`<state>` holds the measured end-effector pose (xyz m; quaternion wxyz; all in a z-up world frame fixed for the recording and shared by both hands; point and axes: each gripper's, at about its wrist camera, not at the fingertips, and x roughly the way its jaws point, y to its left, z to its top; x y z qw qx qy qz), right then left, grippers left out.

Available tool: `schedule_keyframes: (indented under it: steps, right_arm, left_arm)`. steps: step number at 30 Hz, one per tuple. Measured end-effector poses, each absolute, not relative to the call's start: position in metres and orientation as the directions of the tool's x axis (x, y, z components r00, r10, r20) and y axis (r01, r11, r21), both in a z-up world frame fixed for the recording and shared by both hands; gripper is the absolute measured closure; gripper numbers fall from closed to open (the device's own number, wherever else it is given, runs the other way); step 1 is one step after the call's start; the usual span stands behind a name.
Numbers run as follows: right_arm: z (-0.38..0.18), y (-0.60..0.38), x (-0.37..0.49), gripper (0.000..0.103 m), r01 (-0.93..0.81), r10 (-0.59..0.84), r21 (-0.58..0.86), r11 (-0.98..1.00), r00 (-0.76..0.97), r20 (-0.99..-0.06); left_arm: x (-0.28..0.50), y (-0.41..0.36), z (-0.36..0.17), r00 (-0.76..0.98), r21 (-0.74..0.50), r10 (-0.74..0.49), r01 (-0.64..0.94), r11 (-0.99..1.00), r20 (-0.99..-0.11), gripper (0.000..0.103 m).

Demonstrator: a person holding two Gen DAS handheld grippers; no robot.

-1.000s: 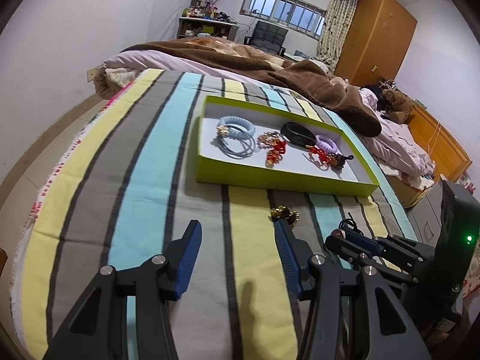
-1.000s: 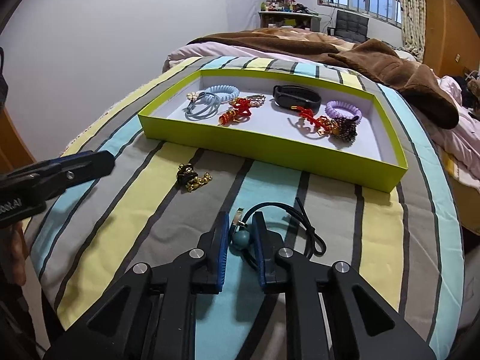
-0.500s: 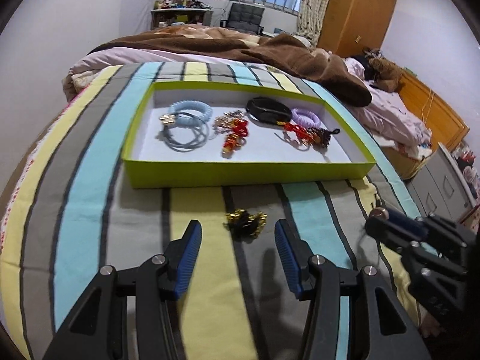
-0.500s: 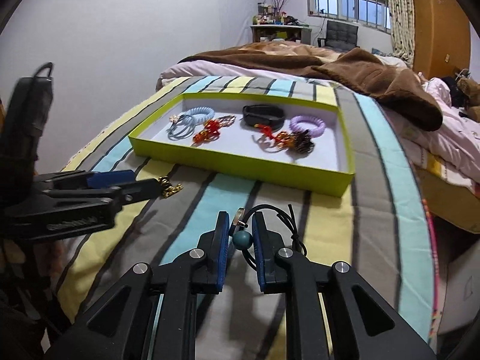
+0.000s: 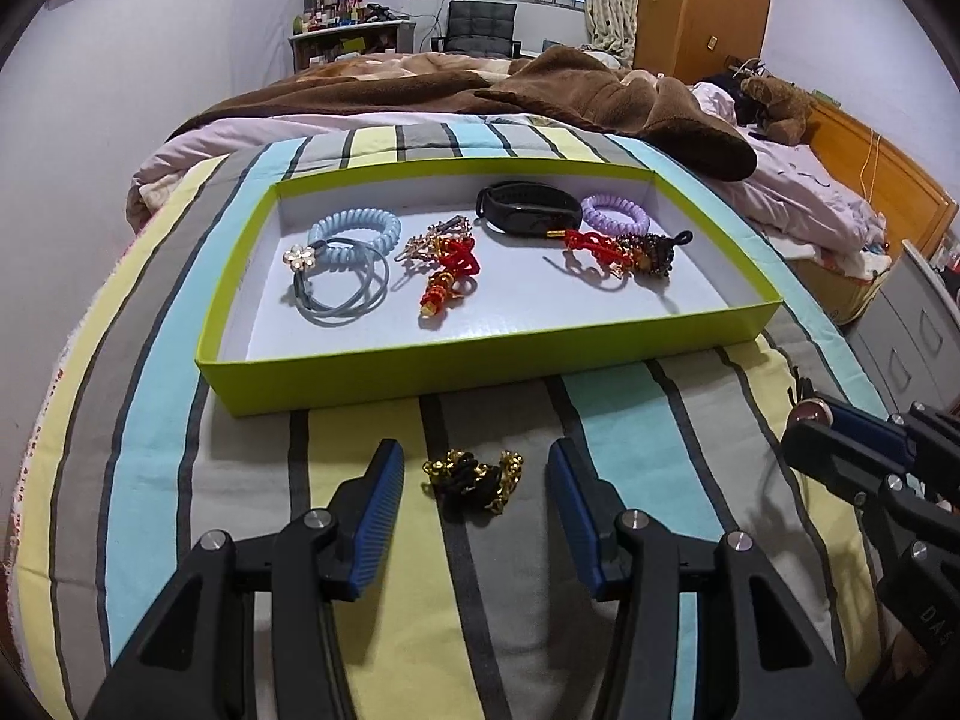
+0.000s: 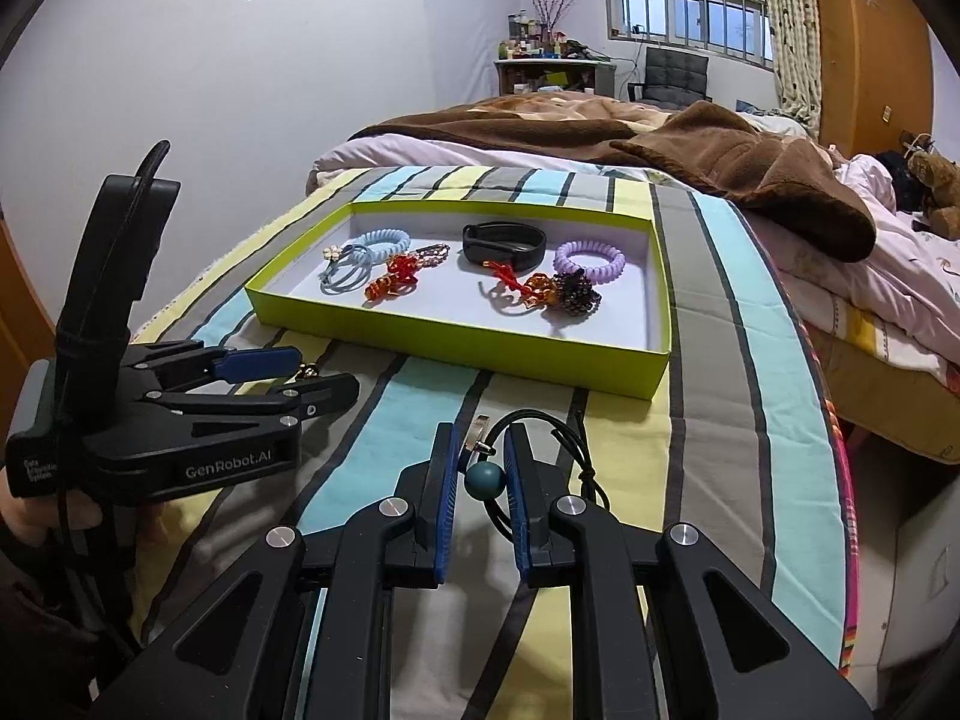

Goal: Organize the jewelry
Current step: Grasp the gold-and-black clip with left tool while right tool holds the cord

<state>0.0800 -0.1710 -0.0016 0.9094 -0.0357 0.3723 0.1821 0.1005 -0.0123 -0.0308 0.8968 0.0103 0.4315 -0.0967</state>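
A black and gold trinket (image 5: 474,483) lies on the striped bedspread between the blue pads of my left gripper (image 5: 474,450). Its jaws are closing, and the pads stand apart from the trinket on both sides. My right gripper (image 6: 482,432) is shut on a black cord with a teal bead (image 6: 483,480), whose loop (image 6: 576,438) hangs down to the bed. Just beyond lies the lime-green tray (image 5: 480,372) with a blue coil tie (image 5: 354,234), a red knot charm (image 5: 450,276), a black band (image 5: 528,210) and a purple coil (image 5: 615,216). The left gripper (image 6: 318,372) shows at the left of the right wrist view.
A brown blanket (image 5: 600,90) is heaped behind the tray. The bed drops off at the right towards a grey drawer unit (image 5: 918,330). A teddy bear (image 5: 774,99) and a wooden wardrobe (image 5: 702,6) are at the back right. A hand (image 6: 36,516) holds the left gripper.
My left gripper swung over so the black and gold trinket, earlier ahead and to its right, now sits between its jaws. The right gripper rose a little, still gripping the beaded cord.
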Motion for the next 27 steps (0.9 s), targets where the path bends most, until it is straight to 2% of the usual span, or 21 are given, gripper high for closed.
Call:
schedule_keyframes:
  steps: [2, 6, 10, 27]
  right_arm:
    - [-0.002, -0.172, 0.080, 0.087, -0.359, 0.307, 0.073, 0.930, 0.655, -0.690]
    - [-0.002, -0.172, 0.081, 0.087, -0.358, 0.307, 0.075, 0.931, 0.655, -0.690]
    - [-0.002, -0.172, 0.082, 0.087, -0.358, 0.307, 0.073, 0.931, 0.656, -0.689]
    - [0.014, -0.175, 0.088, 0.087, -0.356, 0.304, 0.062, 0.933, 0.682, -0.665]
  left_arm:
    - [0.100, -0.012, -0.031, 0.609, -0.067, -0.169, 0.187, 0.980, -0.775, 0.065]
    - [0.100, -0.012, -0.030, 0.609, -0.070, -0.176, 0.194, 0.978, -0.773, 0.074]
    - [0.100, -0.011, -0.030, 0.610, -0.080, -0.185, 0.196, 0.977, -0.771, 0.078]
    - [0.096, 0.005, -0.004, 0.648, -0.133, -0.225, 0.188, 0.973, -0.728, 0.080]
